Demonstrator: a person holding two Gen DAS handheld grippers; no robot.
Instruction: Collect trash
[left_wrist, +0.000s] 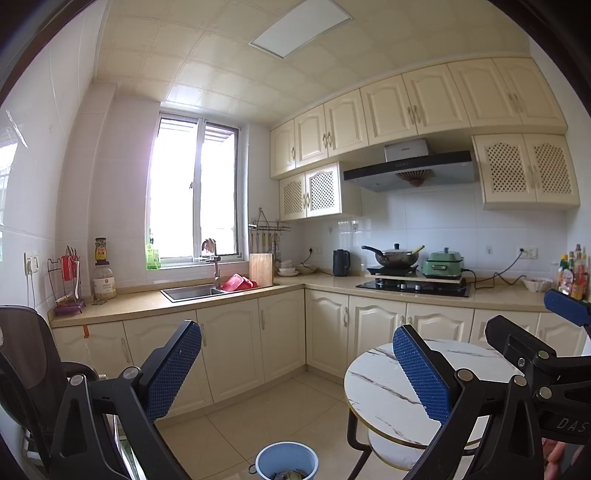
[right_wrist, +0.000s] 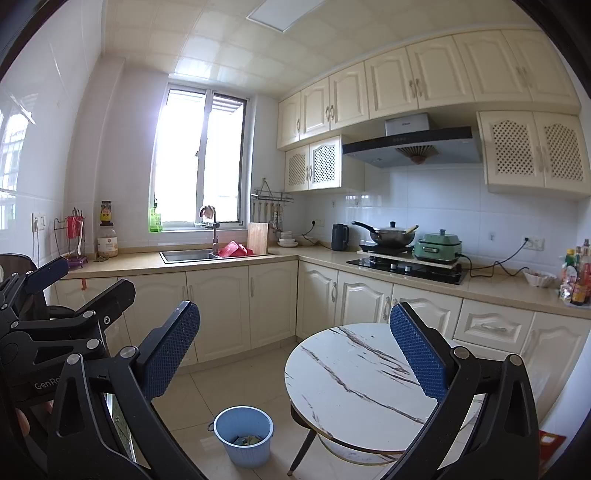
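A light blue bin stands on the floor tiles left of the round table, with crumpled greenish trash inside; the left wrist view shows the bin at its bottom edge. My left gripper is open with nothing between its blue pads, raised well above the bin. My right gripper is open too and holds nothing. Each gripper shows at the side of the other's view: the right one and the left one. The white marble-look table top carries only tiny dark specks.
Cream cabinets and a beige counter run along the left and back walls, with a sink, a hob, a wok and a green cooker. A black chair is at far left. Open floor lies between cabinets and table.
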